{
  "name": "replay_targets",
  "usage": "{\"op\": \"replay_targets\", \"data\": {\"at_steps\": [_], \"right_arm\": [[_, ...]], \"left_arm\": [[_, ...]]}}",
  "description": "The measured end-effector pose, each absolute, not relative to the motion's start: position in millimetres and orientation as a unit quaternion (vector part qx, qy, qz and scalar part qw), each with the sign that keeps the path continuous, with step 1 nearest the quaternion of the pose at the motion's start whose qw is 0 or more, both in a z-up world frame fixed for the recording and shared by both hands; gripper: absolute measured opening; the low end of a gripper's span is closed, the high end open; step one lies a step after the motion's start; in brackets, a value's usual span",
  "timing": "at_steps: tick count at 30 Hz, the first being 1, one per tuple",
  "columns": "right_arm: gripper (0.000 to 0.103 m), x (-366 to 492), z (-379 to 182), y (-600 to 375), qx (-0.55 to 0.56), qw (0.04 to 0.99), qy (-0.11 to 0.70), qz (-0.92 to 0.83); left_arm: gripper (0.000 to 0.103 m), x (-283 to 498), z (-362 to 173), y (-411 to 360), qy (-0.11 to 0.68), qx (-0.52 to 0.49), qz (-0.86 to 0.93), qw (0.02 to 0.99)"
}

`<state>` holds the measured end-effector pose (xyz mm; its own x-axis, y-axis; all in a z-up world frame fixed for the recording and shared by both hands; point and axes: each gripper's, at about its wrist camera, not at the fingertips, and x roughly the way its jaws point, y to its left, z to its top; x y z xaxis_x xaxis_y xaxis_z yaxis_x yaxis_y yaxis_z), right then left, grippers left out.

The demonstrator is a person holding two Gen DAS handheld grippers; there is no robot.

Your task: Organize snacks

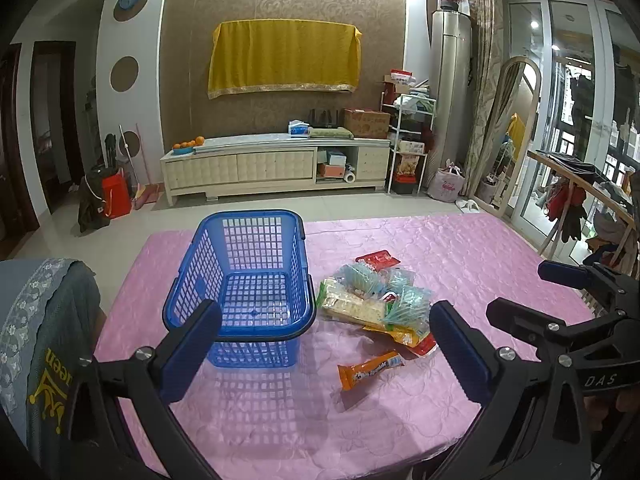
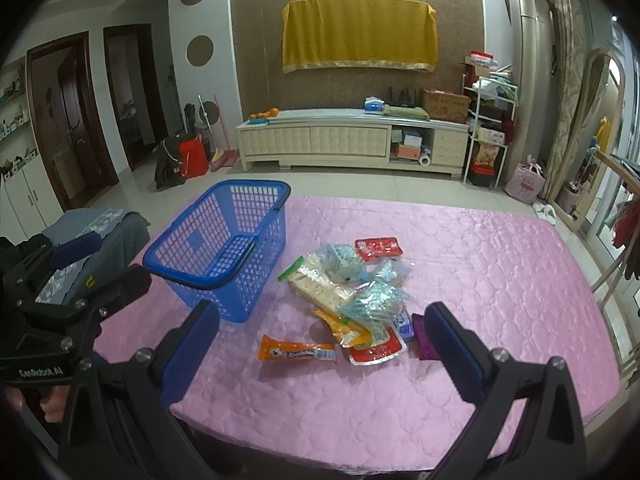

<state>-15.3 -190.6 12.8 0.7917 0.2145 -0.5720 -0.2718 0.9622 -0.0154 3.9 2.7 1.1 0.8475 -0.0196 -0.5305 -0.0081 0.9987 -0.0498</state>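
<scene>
An empty blue plastic basket (image 1: pixel 248 280) stands on the pink tablecloth (image 1: pixel 360 420); it also shows in the right wrist view (image 2: pixel 224 244). To its right lies a heap of snack packets (image 1: pixel 372 300), seen too in the right wrist view (image 2: pixel 352 296). An orange snack bar (image 1: pixel 370 368) lies apart, nearer me, and also shows in the right wrist view (image 2: pixel 298 353). My left gripper (image 1: pixel 324 348) is open and empty, above the table in front of the basket. My right gripper (image 2: pixel 320 348) is open and empty, above the orange bar's area.
A chair with a grey cover (image 1: pixel 44 340) stands at the table's left. The right gripper's body (image 1: pixel 580 320) shows at the right of the left wrist view. Beyond the table are tiled floor, a TV cabinet (image 1: pixel 276 168) and a wooden rack (image 1: pixel 580 200).
</scene>
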Motion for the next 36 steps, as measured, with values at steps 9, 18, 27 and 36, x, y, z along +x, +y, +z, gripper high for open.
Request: {"op": "replay_targets", "data": {"at_steps": [9,18,27,36], "right_arm": [[0.103,-16,12,-191,-0.052,0.944,0.299,0.128],[0.103,-17,10,-189,-0.055,0.943,0.302,0.129],[0.103,-15,11,-188,-0.057,0.943,0.300,0.130],[0.103,-1,15,-199,-0.066,0.941,0.304,0.132]], "left_arm": [[0.103,4,1,3,0.276,-0.026,-0.002,0.961],[0.103,3,1,2,0.279,-0.025,-0.001,0.960],[0.103,7,3,2,0.284,-0.025,-0.007,0.959],[0.103,33,6,-14,0.291,0.001,-0.033,0.956]]}}
